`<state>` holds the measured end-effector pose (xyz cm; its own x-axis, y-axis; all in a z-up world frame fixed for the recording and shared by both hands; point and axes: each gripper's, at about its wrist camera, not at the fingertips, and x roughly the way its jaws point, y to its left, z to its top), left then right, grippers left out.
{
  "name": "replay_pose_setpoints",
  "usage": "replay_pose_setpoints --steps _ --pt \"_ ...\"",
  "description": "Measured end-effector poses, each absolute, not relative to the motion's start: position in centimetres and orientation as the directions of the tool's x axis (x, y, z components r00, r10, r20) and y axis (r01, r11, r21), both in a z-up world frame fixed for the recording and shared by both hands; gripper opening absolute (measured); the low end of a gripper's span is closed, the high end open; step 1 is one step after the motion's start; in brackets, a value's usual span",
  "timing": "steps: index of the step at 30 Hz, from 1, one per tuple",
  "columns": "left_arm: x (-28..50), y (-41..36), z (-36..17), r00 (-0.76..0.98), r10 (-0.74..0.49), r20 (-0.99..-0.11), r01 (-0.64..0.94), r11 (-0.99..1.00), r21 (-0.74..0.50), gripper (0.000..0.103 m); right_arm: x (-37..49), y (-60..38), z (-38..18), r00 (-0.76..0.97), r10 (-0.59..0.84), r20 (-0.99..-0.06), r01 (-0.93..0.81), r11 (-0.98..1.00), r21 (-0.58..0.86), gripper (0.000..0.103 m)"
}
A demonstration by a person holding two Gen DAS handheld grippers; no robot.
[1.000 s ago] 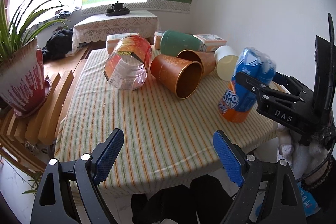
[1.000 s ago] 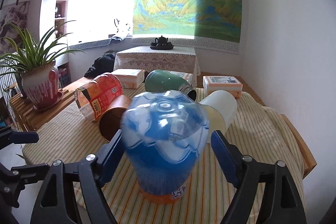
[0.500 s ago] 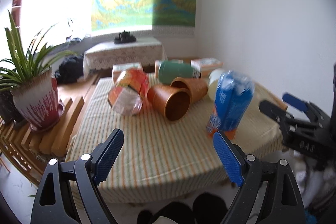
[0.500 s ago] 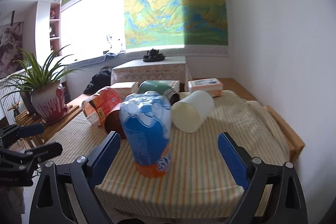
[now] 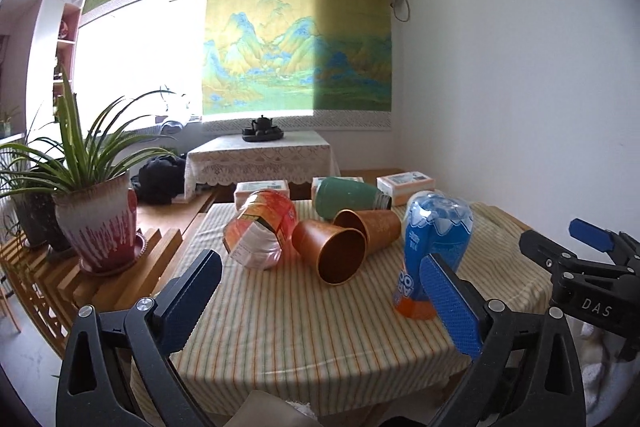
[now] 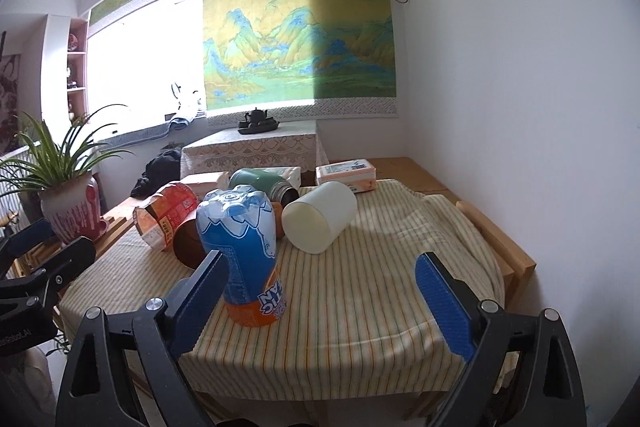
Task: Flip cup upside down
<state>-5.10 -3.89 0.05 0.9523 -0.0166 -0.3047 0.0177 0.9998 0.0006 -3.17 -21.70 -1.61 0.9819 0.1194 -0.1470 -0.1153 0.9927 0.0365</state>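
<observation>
A blue and orange plastic cup stands upside down near the front of the striped table. Two brown cups, a green cup, a cream cup and a red-labelled jar lie on their sides behind it. My left gripper is open and empty, held back off the table's front edge. My right gripper is open and empty, also back from the cup. The right gripper shows at the right edge of the left wrist view.
A potted plant stands on a wooden rack left of the table. Tissue packs lie at the table's far edge. A white wall runs along the right. A lace-covered side table with a teapot stands behind.
My right gripper let go of the blue cup, which now stands upside down on the table. Both grippers have pulled back and up away from the table.
</observation>
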Motion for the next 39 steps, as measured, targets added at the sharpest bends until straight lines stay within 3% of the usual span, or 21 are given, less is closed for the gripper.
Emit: replay_pose_setpoints --steps 39 --pt "-4.1 -2.6 -0.2 0.942 0.007 -0.334 -0.020 0.999 -0.035 0.102 -4.1 -21.8 -1.3 0.991 0.083 -0.101 -0.079 0.996 0.040 0.092"
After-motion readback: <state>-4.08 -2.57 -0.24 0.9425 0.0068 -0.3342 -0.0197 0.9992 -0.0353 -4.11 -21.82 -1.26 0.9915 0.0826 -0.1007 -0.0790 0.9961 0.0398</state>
